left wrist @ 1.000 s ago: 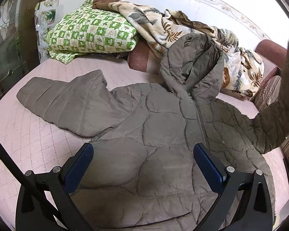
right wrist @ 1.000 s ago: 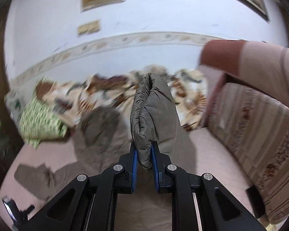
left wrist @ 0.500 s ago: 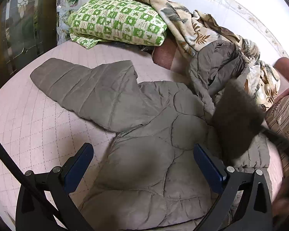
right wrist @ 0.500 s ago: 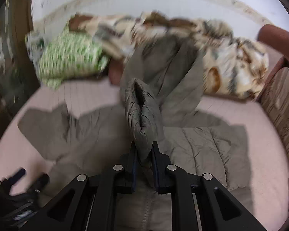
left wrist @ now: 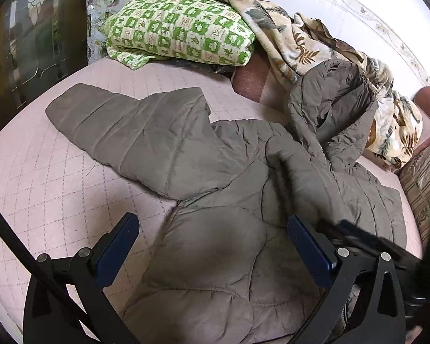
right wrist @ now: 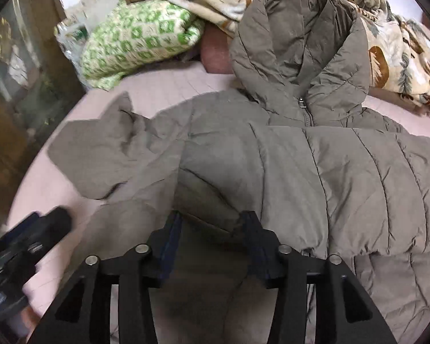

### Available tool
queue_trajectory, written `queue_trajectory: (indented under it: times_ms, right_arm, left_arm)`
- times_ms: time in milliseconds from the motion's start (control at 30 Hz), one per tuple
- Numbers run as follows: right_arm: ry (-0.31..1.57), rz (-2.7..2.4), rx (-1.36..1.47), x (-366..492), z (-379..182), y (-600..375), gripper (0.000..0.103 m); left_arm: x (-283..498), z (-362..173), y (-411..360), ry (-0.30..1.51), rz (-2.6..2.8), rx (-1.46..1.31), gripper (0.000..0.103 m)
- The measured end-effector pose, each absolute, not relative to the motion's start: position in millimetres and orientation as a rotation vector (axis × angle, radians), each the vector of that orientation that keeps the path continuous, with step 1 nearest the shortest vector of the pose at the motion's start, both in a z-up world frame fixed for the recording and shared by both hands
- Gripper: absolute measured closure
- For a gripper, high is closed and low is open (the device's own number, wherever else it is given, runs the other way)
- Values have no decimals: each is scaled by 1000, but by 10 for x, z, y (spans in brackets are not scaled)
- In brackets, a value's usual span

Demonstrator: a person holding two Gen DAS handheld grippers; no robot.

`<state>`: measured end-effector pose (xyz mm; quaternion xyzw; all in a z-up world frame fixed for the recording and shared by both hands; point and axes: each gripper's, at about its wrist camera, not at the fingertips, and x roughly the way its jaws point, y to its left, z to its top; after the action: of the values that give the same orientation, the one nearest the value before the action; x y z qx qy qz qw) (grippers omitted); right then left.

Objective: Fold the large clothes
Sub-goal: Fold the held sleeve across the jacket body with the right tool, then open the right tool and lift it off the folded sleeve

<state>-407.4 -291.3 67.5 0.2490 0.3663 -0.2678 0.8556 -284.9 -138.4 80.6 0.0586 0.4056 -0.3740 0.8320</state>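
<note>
The olive puffer jacket [right wrist: 315, 172] lies spread on the pink bed [left wrist: 43, 177], its hem cut off at 6 o'clock, while the right gripper [right wrist: 212, 223] has just opened its jaws around the folded sleeve's cuff and the left gripper [left wrist: 212, 243] hovers wide apart.

The grey-brown quilted hooded jacket [right wrist: 301, 149] lies spread on the pale pink quilted bed cover [right wrist: 163, 91], hood toward the upper right of the frame. At the lower centre, the black right gripper [right wrist: 212, 223] has just been opening its jaws, and the folded-over sleeve cuff [right wrist: 206, 200] sits between them. The green-and-white checked pillow [right wrist: 137, 43] is at the upper left.
</note>
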Motion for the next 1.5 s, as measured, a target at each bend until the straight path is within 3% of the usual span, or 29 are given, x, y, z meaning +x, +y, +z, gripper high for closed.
queue_trajectory:
  times_ms: [233, 500, 633, 667, 767, 933, 1133, 1367, 1500]
  right_arm:
    - [532, -670, 709, -5022, 943, -3384, 48]
    - [542, -926, 816, -5747, 583, -4156, 48]
    - [584, -972, 892, -5996, 352, -4454, 59]
    - [629, -990, 908, -6008, 280, -4540, 67]
    - [682, -1014, 925, -6015, 161, -4673, 70]
    - [712, -1058, 912, -5982, 210, -4651, 67]
    - [526, -1129, 746, -6176, 829, -4521, 61]
    - [677, -1153, 857, -6202, 293, -4754, 61]
    - [705, -1197, 792, -6131, 375, -4679, 61]
  left_arm:
    - [-2922, 810, -1639, 816, -826, 181, 0]
    - [-2981, 699, -2153, 799, -872, 269, 0]
    - [-2971, 567, -2411, 797, -858, 349, 0]
    - [-2959, 494, -2497, 812, -835, 390, 0]
    - [-2942, 269, -2678, 856, -795, 489, 0]
    - [-3038, 300, -2699, 779, -789, 518, 0]
    - [-3022, 502, -2564, 739, -822, 444, 0]
    - [-2947, 260, -2665, 815, -779, 532, 0]
    - [-2890, 370, -2590, 822, -807, 471, 0]
